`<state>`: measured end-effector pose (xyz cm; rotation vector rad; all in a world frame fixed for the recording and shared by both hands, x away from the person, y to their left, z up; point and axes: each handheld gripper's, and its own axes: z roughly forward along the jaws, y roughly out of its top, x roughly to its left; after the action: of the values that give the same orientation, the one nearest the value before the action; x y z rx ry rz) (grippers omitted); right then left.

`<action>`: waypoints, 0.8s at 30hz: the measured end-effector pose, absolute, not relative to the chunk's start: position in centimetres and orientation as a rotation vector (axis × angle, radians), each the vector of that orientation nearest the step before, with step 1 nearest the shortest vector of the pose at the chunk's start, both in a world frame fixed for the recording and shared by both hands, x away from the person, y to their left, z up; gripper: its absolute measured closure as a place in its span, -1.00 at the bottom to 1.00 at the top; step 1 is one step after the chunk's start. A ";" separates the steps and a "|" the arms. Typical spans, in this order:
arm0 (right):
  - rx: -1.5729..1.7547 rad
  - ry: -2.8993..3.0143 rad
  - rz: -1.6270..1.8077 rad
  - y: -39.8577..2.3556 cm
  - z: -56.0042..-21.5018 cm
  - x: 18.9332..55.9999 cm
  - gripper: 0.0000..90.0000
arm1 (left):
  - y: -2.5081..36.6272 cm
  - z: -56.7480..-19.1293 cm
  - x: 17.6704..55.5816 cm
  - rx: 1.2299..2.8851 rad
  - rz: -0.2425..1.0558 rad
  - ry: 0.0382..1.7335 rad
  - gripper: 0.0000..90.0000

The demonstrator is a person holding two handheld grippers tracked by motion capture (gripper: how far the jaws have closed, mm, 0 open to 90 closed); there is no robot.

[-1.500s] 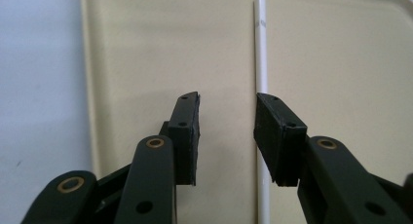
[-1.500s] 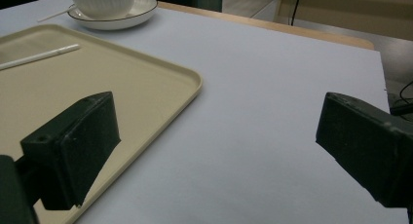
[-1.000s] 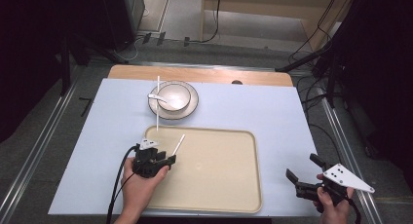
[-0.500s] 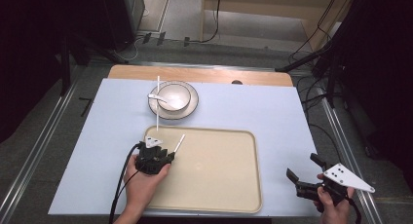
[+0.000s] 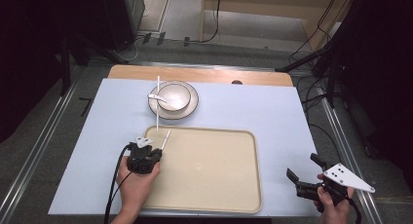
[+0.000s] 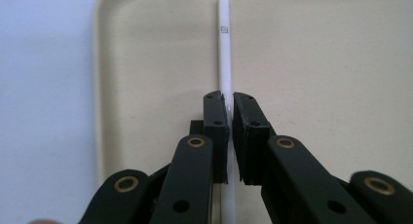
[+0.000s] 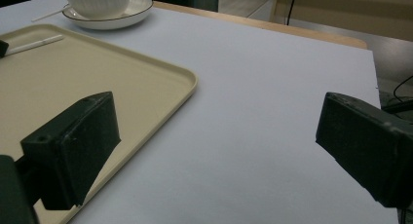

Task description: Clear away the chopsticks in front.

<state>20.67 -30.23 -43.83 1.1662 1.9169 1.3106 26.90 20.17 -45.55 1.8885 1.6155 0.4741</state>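
The table (image 5: 272, 112), under a pale blue cover, carries a beige tray (image 5: 219, 175) at its near middle; every place below is given relative to that tray.

Beyond the tray's far left corner, just apart from its rim, a plate (image 5: 191, 107) bears a white bowl (image 5: 173, 96) with a white spoon (image 5: 157, 97) resting at the bowl's left side. A second white chopstick (image 5: 158, 102) lies left of the plate, its long axis running from far to near, its near end close to the tray's far left corner.

The left gripper (image 5: 155, 151), held in the person's left hand (image 5: 136, 182), sits over the tray's left edge. Its jaws have just been closing and are now pinched tight on a white chopstick (image 6: 225, 53), which sits between the pads. That chopstick lies inside the tray along its left rim, close to the far left corner. Its long axis runs from the gripper away toward the tray's far rim, leaning slightly rightward in the high view; in the left gripper view it points straight ahead, with a small printed mark near its far end.

The right gripper (image 5: 304, 173), in the right hand (image 5: 333, 204), hangs off the tray's near right corner, well apart from it, jaws spread wide with nothing between them.
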 end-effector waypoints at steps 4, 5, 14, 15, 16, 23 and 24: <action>1.165 1.921 1.310 -30.2 -43.9 20.7 -0.95 | 21.1 -45.6 26.9 1.831 0.472 1.668 0.90; 1.165 1.921 1.309 -30.1 -43.9 20.7 -0.95 | 21.3 -45.6 26.9 1.807 0.474 1.686 0.90; 1.165 1.922 1.307 -30.1 -43.8 20.7 -0.95 | 22.1 -45.5 26.9 1.727 0.482 1.768 0.90; 1.166 1.921 1.309 -30.1 -43.8 20.7 -0.95 | 22.1 -45.5 26.9 1.729 0.483 1.766 0.90; 1.163 1.922 1.310 -30.1 -43.8 20.7 -0.95 | 22.1 -45.5 26.9 1.729 0.477 1.764 0.90; 1.166 1.919 1.310 -30.2 -43.8 20.7 -0.95 | 22.3 -45.4 27.1 1.728 0.412 1.721 0.70; 1.166 1.920 1.309 -30.2 -43.9 20.7 -0.95 | 22.3 -45.3 27.1 1.733 0.408 1.712 0.64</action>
<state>20.72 -30.17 -43.85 1.1662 1.9201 1.3094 27.08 22.35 -45.32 1.7326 1.7118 0.4081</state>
